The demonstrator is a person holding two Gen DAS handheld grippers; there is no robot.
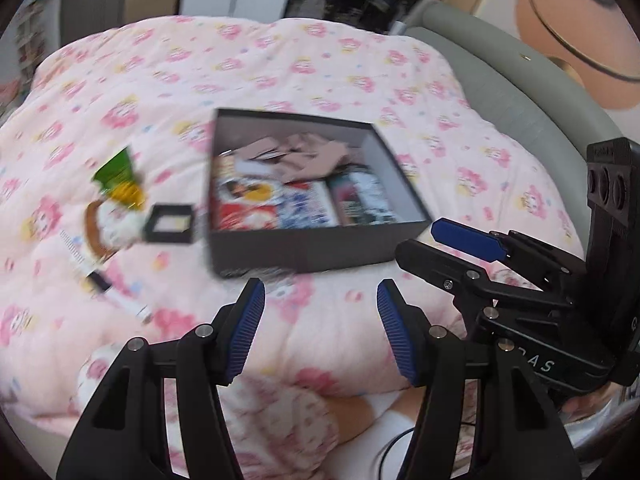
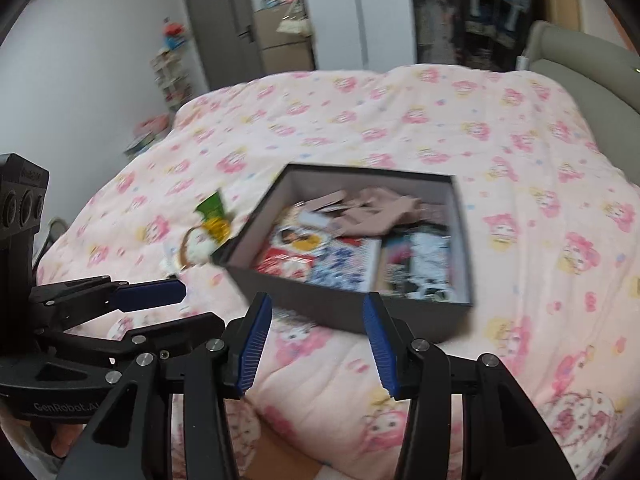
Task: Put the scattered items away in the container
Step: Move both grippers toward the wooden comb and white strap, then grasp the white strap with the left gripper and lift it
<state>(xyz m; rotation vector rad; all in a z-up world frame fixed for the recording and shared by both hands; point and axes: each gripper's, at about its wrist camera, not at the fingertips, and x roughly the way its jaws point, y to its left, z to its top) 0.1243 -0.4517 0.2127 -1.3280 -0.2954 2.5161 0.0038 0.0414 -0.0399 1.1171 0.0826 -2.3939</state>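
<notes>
Now we hold both the left gripper (image 1: 320, 332) and right gripper (image 2: 316, 344) wide and empty; reaching left past the box (image 1: 312, 246) risks nudging it.

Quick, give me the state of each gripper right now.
Left gripper: open, nothing between its pads, above the pink quilt.
Right gripper: open, empty, just short of the dark box.

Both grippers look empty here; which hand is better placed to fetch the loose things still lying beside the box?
Left, probably. The green packet and small black frame lie on the quilt left of the box, the left gripper's side. The right gripper faces the box and would cross over.
</notes>
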